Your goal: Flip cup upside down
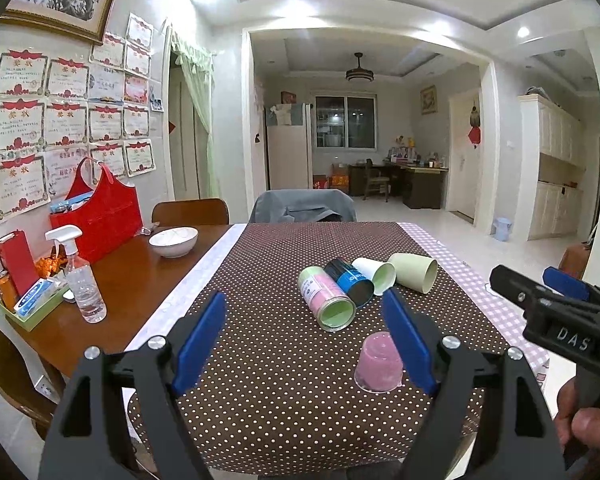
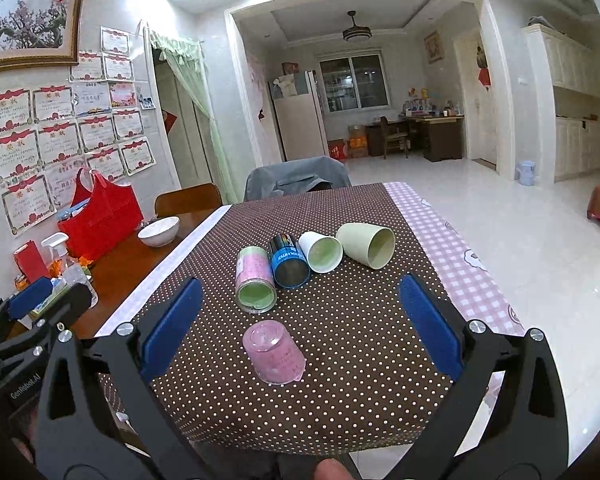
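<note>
A pink cup [image 2: 274,355] stands upside down on a brown dotted tablecloth [image 2: 352,344], between the wide-apart blue pads of the right gripper [image 2: 300,334]; behind it, four cups [image 2: 312,258] lie on their sides in a row; the left gripper [image 2: 32,312] shows at the left edge.

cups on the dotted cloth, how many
5: pink cup upside down nearest; four on their sides in a row behind: pink-green, black-blue, white, pale green. None seem hidden.

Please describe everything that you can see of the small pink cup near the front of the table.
The pink cup is small, of translucent plastic, tapered. It stands upside down, flat base up, wide rim on the dotted brown tablecloth. It stands alone, nearer the cameras than the four lying cups. Nothing grips it: both hand-held grippers are open and apart from it.
</note>
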Demonstrator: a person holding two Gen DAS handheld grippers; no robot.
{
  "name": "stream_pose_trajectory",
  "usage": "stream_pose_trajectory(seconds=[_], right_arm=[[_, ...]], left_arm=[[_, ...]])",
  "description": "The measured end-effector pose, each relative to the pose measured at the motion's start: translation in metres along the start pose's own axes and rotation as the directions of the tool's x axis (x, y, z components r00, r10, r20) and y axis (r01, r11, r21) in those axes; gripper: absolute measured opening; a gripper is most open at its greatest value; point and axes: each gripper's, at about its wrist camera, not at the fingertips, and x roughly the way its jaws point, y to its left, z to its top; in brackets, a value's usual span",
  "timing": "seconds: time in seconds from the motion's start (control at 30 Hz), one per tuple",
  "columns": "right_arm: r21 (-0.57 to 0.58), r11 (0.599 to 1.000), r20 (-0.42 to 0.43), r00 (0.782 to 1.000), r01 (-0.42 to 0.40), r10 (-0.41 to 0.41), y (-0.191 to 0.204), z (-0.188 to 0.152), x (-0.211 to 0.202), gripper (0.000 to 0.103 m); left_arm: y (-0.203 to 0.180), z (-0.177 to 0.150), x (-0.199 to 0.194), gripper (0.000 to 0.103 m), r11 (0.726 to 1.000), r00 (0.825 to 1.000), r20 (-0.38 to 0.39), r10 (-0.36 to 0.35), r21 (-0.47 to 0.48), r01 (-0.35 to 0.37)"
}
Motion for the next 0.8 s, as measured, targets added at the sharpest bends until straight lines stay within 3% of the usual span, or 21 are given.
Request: stream_pose_trajectory(seconds=[0.8], right_arm=[[-0.022, 1.000, -0.004, 1.000, -0.002, 0.002, 0.0059, 0.0010, 0.0044, 0.097]], left_arm=[[0.0012, -0.0005, -0.0039, 0.080, 1.000, 1.000, -0.001, 0.024, 0.004, -0.024]])
